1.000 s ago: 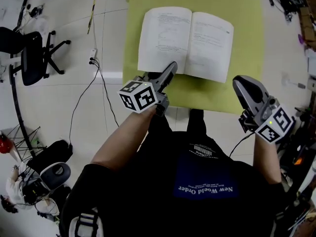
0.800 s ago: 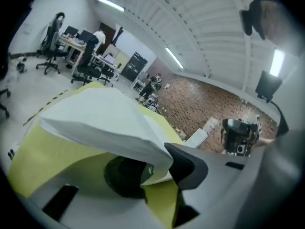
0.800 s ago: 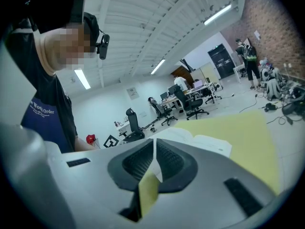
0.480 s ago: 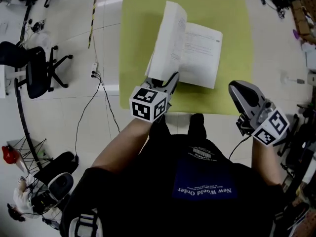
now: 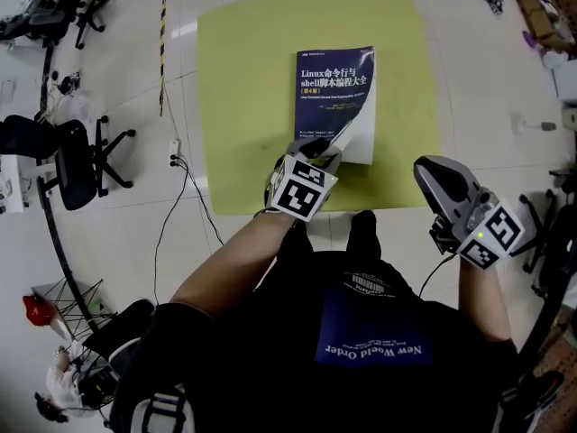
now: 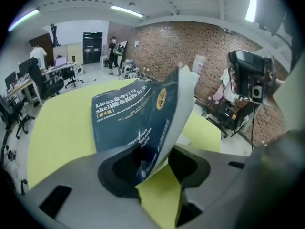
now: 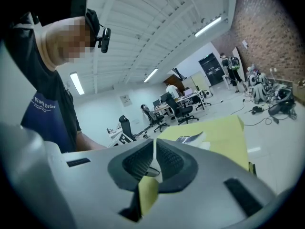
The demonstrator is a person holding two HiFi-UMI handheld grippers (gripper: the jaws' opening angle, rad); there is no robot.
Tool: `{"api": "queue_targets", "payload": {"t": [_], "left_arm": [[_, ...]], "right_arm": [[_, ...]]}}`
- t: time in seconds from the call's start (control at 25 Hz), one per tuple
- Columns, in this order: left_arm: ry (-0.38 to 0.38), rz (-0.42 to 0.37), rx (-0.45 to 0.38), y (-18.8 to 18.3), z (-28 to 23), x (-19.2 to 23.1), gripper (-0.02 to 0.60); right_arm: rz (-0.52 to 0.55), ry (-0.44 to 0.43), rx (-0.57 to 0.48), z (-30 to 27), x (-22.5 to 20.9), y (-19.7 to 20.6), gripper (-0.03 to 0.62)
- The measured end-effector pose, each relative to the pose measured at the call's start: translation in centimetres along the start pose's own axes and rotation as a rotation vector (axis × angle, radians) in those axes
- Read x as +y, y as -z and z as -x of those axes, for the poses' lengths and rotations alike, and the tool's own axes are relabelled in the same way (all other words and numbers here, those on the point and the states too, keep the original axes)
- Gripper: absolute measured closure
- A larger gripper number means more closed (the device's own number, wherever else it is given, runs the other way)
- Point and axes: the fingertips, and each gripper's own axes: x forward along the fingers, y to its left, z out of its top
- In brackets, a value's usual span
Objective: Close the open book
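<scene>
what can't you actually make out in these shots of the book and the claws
- Head view: part of the book's near edge sits behind the left claw.
- Left gripper view: the lifted cover, between jaws that have just been opening, hides what lies under it; its smaller print is too small to read.
- Right gripper view: the shut right claw blocks all but a sliver of the book.

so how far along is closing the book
Nearly done. The book lies on the green mat, dark cover up, no pages showing open. In hand: the cover's near corner is lifted between the left gripper's jaws, which have just been opening and don't clamp it. Left: let it drop flat and withdraw. The right gripper is shut, off to the side.
</scene>
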Motion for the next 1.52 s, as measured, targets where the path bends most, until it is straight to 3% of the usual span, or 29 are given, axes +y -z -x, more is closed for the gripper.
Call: {"api": "queue_targets", "payload": {"t": [0.08,0.24,0.32,0.4,0.48,0.56,0.68,0.76,0.92,1.12,1.36,1.52], "left_arm": [[0.030,-0.052,0.045,0.5,-0.6,-0.8,0.383],[0.043,-0.276,0.177,1.6,-1.4,-1.5,0.351],[0.092,-0.265,0.205,1.8,-1.6,-1.0,0.351],[0.183,-0.147,0.177,1.5,-1.2,-0.7,0.351],[0.309,0.049,0.061,0.8,0.5,-1.3,0.351],[0.423,0.207,-0.114,-0.6,3.2,-2.1,0.351],[0.564,0.269,-0.375,-4.8,8.1,-2.2,0.351],[0.594,0.265,-0.518,-7.5,12.6,-1.8,0.352],[0.558,0.265,-0.754,-10.8,22.8,-0.4,0.353],[0.425,0.220,-0.957,-11.8,32.3,1.9,0.375],[0.284,0.263,-1.081,-9.9,38.0,5.0,0.569],[0.231,0.274,-1.064,-8.5,37.7,5.0,0.574]], "right_arm": [[-0.005,0.006,-0.010,0.7,-0.3,0.2,0.602],[-0.023,0.018,-0.034,1.4,-0.6,0.6,0.602],[-0.022,0.024,-0.043,1.2,-0.6,0.8,0.602],[-0.015,0.025,-0.048,0.8,-0.3,1.0,0.602],[-0.013,0.015,-0.045,0.4,0.4,1.3,0.602],[-0.005,0.003,-0.045,0.0,1.0,1.6,0.602],[0.051,0.019,-0.083,-0.3,0.9,-0.3,0.602],[0.090,0.018,-0.105,-0.6,1.5,-2.6,0.602],[0.159,-0.008,-0.127,-0.8,4.6,-7.5,0.602],[0.262,-0.011,-0.159,-0.9,7.8,-12.5,0.602],[0.256,-0.022,-0.196,-1.9,9.5,-15.4,0.606],[0.216,-0.020,-0.202,-1.7,9.2,-15.4,0.608]]}}
